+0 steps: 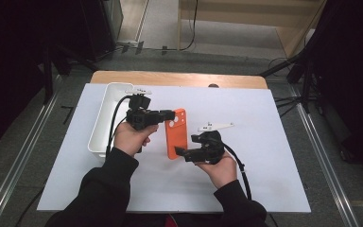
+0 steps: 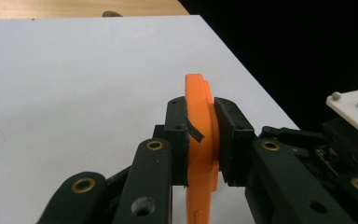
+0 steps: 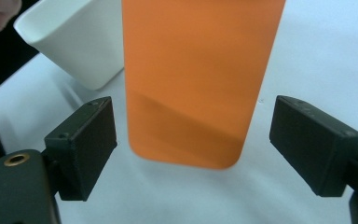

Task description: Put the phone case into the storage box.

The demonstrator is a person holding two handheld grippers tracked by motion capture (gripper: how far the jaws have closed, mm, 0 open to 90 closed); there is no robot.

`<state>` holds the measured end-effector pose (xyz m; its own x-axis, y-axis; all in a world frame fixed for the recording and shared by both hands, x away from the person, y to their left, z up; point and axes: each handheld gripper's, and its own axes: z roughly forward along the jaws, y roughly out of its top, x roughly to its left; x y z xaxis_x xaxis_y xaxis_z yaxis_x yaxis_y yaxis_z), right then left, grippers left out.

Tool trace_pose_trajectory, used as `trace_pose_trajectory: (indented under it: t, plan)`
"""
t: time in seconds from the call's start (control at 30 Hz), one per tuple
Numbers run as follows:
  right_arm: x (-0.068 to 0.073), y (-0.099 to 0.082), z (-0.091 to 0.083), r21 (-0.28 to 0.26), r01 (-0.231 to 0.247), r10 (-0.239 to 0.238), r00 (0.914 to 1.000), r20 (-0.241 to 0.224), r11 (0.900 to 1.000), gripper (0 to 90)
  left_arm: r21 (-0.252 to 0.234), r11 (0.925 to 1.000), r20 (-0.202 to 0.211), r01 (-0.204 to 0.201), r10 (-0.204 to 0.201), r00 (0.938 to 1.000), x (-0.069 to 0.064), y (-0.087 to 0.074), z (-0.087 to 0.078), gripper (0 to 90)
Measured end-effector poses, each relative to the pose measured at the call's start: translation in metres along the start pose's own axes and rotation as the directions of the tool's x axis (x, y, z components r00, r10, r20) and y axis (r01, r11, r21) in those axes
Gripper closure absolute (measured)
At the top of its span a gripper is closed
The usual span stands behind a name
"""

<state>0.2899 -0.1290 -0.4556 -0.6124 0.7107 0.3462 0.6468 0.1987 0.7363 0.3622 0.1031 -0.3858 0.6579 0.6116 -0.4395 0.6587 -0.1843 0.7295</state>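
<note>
1. While the white table [image 1: 264,142] lies broad under both hands, the orange phone case [image 1: 176,132] sits at its middle, its top end clamped edge-on in the left gripper [image 1: 169,115], jaws pinched tight on it.
2. At the case's five o'clock, the right gripper [image 1: 179,152] has its jaws spread wide, holding nothing, the case's lower end between them untouched.
3. To do this well, I'd centre those pads on the lower end and close squarely, so the case doesn't twist.
4. White bin [image 1: 105,118] stands at nine o'clock, close by the left hand; swinging that way risks a knock.
</note>
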Motion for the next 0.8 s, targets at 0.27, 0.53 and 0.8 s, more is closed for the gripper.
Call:
trace_pose_trajectory:
  t: [0.27, 0.53, 0.8]
  plan:
    - [-0.002, 0.011, -0.006, 0.042, 0.052, -0.050, 0.9978, -0.045, 0.9978, 13.8, 0.022, 0.9975, 0.022, -0.067, 0.066, 0.9976, -0.001, 0.004, -0.004, 76.1]
    - [-0.005, 0.019, -0.016, 0.059, 0.092, -0.086, 0.9904, -0.108, 0.9940, 13.9, 0.045, 0.9933, 0.050, -0.106, 0.104, 0.9933, 0.000, 0.005, -0.004, 76.1]
    - [-0.013, 0.020, -0.024, 0.067, 0.120, -0.107, 0.9799, -0.168, 0.9906, 13.9, 0.063, 0.9879, 0.082, -0.142, 0.136, 0.9872, -0.001, 0.006, -0.005, 76.2]
